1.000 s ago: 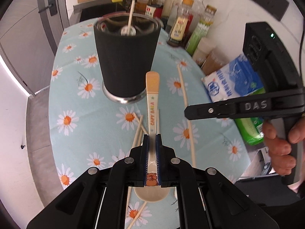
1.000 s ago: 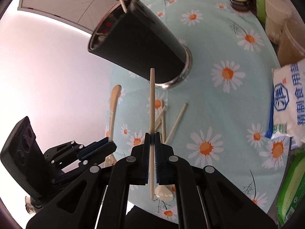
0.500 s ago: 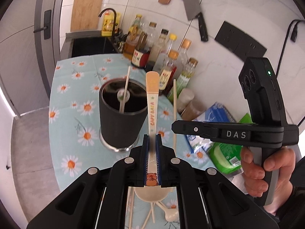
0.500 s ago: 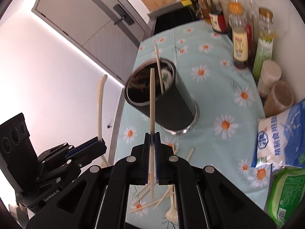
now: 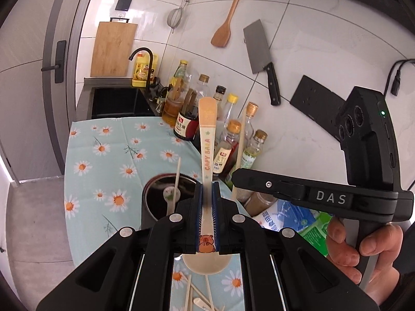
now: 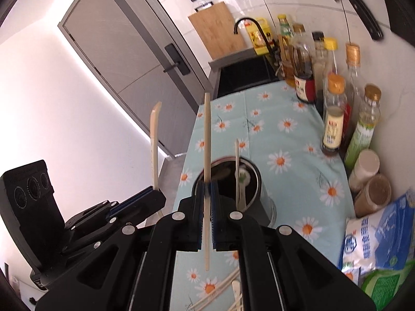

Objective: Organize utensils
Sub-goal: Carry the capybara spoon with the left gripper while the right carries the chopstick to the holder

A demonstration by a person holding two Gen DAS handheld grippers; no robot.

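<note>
My left gripper (image 5: 207,189) is shut on a cream spoon (image 5: 207,134) marked CAPY BARA, handle pointing up, bowl behind the fingers. It also shows in the right wrist view (image 6: 154,142) at the left. My right gripper (image 6: 207,185) is shut on a single chopstick (image 6: 206,140) held upright; the chopstick shows in the left wrist view (image 5: 241,142). Both are raised above a black utensil cup (image 6: 255,197) that stands on the daisy tablecloth (image 6: 285,140) and holds a white spoon (image 6: 237,165). Several loose chopsticks (image 5: 190,292) lie on the cloth below.
Sauce and oil bottles (image 6: 334,114) line the wall on the right. Two jars (image 6: 373,191), a salt bag (image 6: 376,235) and a green packet (image 6: 384,287) stand by them. A sink (image 5: 116,103) is at the far end. A cleaver (image 5: 262,49) hangs on the wall.
Both grippers have lifted well up from the table with the spoon and the chopstick in them. The cup now lies below them, seen from above.
</note>
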